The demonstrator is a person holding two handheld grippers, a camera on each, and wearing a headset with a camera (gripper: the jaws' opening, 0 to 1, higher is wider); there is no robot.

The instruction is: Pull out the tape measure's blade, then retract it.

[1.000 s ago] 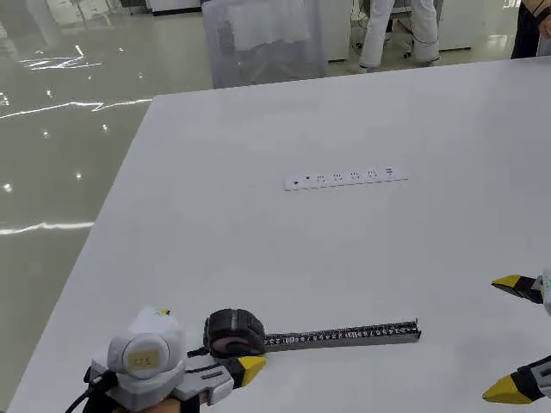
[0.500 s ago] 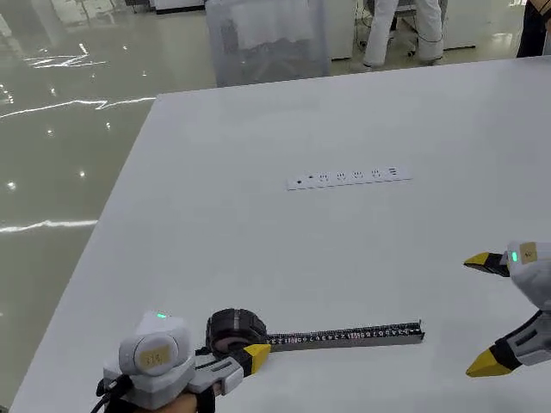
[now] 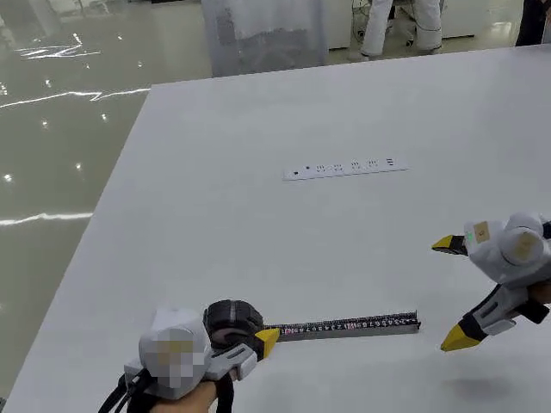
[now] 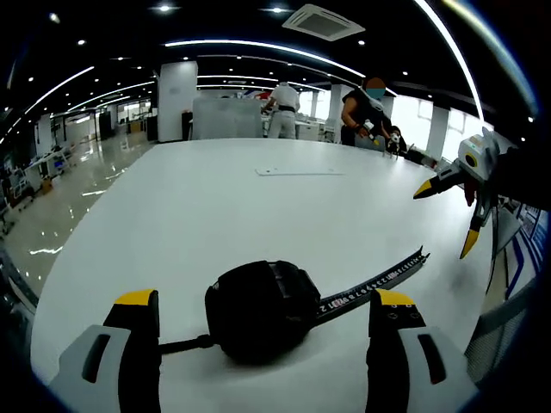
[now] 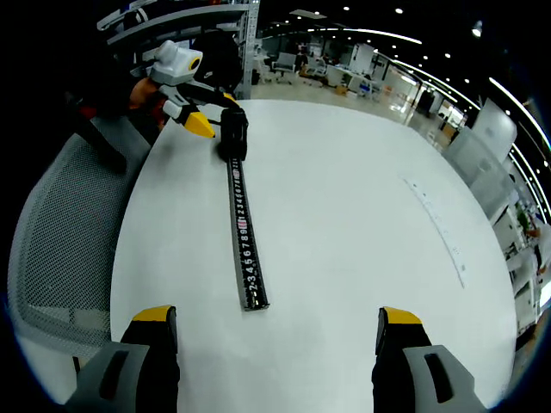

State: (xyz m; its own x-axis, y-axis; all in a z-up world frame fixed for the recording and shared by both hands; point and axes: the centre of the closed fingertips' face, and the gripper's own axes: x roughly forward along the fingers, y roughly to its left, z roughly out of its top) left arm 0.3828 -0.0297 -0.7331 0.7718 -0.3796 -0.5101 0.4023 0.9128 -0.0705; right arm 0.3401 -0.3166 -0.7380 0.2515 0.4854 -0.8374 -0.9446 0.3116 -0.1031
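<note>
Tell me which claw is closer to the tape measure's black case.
Left. The left claw sits open around the case, one jaw on each side. The right claw hangs open beyond the far tip of the blade, well away from the case.

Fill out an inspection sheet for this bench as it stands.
Surface: white table, smooth.
Job's things: tape measure resting on the table, blade pulled out and lying flat.
Clutter: white power strip mid-table.
Grippers: left claw open, astride the tape measure's case; right claw open, above the table near the blade's tip.
Cables: dark cable below the left claw.
Surroundings: glossy floor; a person standing beyond the table.
</note>
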